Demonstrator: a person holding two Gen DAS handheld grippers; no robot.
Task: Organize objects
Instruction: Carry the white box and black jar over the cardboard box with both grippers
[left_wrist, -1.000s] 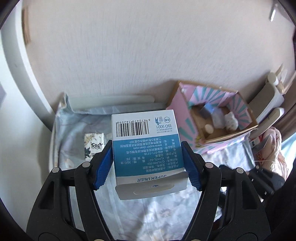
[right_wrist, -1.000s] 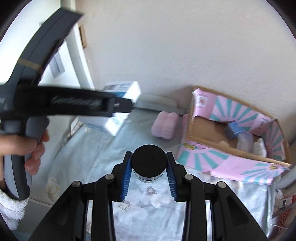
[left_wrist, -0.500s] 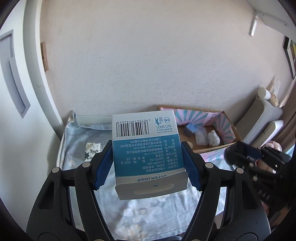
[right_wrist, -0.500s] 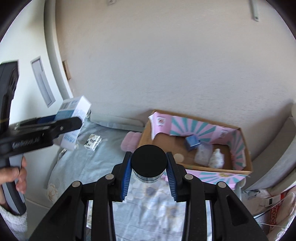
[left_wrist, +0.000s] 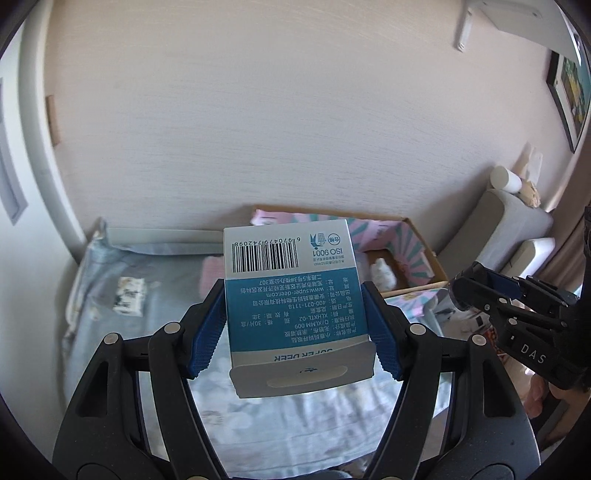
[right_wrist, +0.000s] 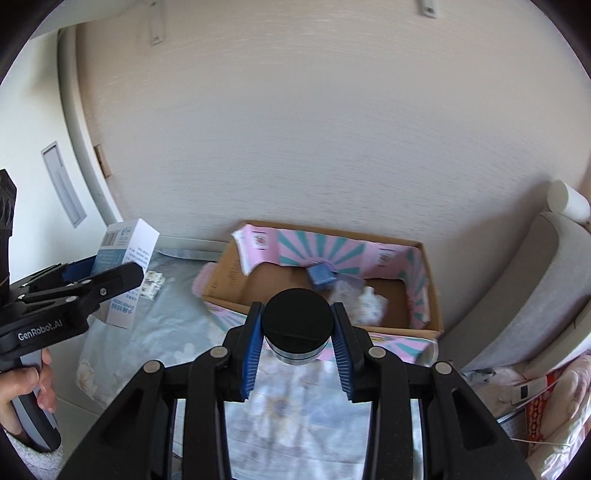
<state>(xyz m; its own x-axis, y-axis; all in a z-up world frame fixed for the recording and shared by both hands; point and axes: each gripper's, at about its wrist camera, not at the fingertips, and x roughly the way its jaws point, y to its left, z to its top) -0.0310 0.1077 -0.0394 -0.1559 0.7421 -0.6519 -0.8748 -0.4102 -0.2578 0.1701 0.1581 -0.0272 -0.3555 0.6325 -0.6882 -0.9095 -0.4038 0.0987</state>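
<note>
- Mid-carry by the look of it: both loads up in the air over the bed (right_wrist: 155, 332), nothing dropped off yet.
- Left gripper (left_wrist: 293, 325) jaws pinching a blue-and-white carton (left_wrist: 291, 291) by its two sides, barcode end pointing away, hanging over the left part of the bed.
- Right gripper (right_wrist: 295, 350) jaws clamped on a small jar with a black lid (right_wrist: 297, 326), hovering just short of the near wall of the cardboard box (right_wrist: 424, 280).
- Next move, probably: ease the jar over that near wall and lower before letting go; carton likely to follow, and could use a flat spot.
- Box open, pink-and-teal lining, already holding a small blue cube (right_wrist: 321, 275) and something white (right_wrist: 371, 304), too blurry to name.
- Still loose on the bed: a patterned packet (left_wrist: 128, 301) and a pink soft thing (left_wrist: 212, 275).
</note>
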